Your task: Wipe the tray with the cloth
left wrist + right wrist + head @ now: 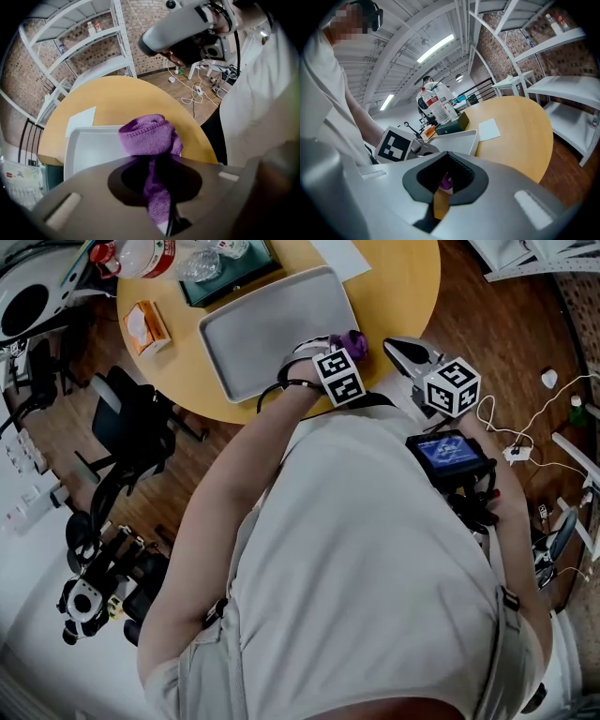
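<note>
Left claw (154, 187) is clamped on the purple cloth (149, 135), bunched at the near right corner of the tray (267, 334). Looks like wiping's barely begun, so next I'd press down and drag left. Right claw (443, 190) hangs empty, open just a crack.

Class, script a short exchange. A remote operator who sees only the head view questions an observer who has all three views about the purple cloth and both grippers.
Operator: My head view hides the jaws of the left gripper at the edge of the tray. Is the cloth gripped?
Observer: Yes. In the left gripper view the jaws are shut on the purple cloth, and a bunch of it sticks out past them.
Operator: And the right gripper?
Observer: It holds nothing. The right gripper view shows only a narrow slit between its jaws.
</note>
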`<state>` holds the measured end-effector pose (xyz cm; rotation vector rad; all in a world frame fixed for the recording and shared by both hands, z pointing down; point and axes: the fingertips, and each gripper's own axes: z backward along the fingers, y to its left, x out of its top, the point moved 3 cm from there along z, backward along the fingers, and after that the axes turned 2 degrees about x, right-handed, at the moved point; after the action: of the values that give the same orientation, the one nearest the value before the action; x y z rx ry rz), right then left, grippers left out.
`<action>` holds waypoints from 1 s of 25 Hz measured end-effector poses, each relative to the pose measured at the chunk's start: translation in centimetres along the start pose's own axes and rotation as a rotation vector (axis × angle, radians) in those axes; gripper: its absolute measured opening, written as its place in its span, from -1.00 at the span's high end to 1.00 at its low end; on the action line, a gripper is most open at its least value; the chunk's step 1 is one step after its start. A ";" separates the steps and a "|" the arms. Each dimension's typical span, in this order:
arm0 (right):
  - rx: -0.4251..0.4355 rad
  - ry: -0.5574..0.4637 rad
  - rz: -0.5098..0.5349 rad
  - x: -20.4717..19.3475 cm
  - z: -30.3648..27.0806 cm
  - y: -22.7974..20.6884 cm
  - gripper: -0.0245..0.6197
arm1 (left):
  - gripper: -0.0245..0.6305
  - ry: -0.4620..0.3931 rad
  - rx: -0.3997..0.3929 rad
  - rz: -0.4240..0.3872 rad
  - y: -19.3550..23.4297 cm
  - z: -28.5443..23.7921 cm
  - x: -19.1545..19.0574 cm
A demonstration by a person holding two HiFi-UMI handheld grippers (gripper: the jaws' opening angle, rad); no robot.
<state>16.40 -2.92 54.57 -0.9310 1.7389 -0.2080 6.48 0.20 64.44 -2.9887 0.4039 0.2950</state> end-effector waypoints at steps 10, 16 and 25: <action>0.061 0.018 0.022 0.5 -2.9 2.1 0.92 | 0.75 0.010 -0.002 0.034 -0.7 1.3 -6.0; 0.029 0.013 0.010 0.2 -2.4 2.2 0.92 | 0.75 0.012 -0.023 0.040 0.2 1.1 -6.1; -0.099 -0.024 -0.045 -1.3 0.7 2.1 0.92 | 0.75 0.029 0.048 -0.024 9.0 0.5 -6.2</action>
<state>16.15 -0.40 54.09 -1.0409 1.7197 -0.1402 -1.97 -6.82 64.50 -2.9518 0.3721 0.2366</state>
